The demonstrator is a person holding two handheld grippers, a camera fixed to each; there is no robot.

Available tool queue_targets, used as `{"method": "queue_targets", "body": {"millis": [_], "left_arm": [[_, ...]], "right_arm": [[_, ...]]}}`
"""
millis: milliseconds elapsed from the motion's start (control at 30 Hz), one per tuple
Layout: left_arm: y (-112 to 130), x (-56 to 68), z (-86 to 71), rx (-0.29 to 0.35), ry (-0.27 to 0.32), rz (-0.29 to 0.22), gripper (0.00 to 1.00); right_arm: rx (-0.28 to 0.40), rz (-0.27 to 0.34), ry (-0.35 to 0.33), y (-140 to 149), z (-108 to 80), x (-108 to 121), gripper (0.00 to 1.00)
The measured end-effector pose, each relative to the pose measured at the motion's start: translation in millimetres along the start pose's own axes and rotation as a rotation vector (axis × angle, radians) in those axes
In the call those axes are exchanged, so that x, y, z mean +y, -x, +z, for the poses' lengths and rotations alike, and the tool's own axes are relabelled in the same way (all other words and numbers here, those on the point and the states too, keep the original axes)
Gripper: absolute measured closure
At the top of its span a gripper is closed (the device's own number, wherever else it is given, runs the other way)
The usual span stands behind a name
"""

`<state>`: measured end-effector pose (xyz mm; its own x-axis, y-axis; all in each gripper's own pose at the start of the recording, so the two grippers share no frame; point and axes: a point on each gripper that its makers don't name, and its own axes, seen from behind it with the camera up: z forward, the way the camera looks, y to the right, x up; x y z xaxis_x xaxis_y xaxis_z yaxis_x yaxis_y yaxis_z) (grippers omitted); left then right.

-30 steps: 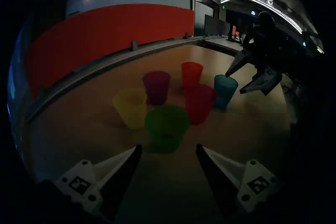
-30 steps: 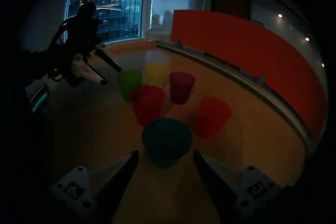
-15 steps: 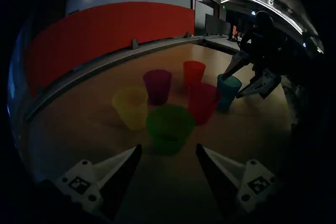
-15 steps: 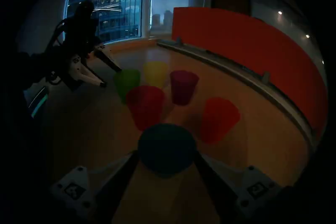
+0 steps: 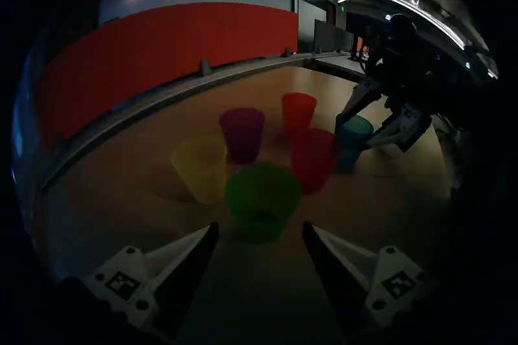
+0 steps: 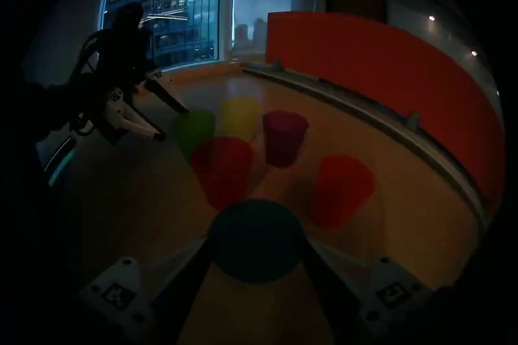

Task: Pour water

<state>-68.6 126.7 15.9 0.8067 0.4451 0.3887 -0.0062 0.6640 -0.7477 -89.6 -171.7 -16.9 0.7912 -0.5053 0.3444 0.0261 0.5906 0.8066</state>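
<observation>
Right tool (image 6: 256, 259) — fingers spread wide, teal cup (image 6: 256, 238) upright between them on the bench (image 6: 149, 202); whether either finger touches it I cannot tell (light is dim). Left tool (image 5: 259, 225): fingers apart, holding nothing, green cup (image 5: 262, 197) just ahead of its tips. Also on the bench: red cup (image 6: 223, 167) close behind the teal cup, then yellow cup (image 6: 239, 115), purple cup (image 6: 283, 138), orange cup (image 6: 340, 189). Step in hand, as I judge it: grasping the teal cup. To do well — close evenly at mid-height, gently enough not to buckle the wall, then lift straight so the red cup is not knocked.
</observation>
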Motion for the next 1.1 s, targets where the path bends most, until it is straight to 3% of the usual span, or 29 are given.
{"method": "queue_targets", "body": {"millis": [1100], "left_arm": [[-17, 5.0, 33.8, 0.016, 0.037, 0.018, 0.05]], "right_arm": [[-0.013, -0.006, -0.01, 2, -0.1, 1, 0.05]]}}
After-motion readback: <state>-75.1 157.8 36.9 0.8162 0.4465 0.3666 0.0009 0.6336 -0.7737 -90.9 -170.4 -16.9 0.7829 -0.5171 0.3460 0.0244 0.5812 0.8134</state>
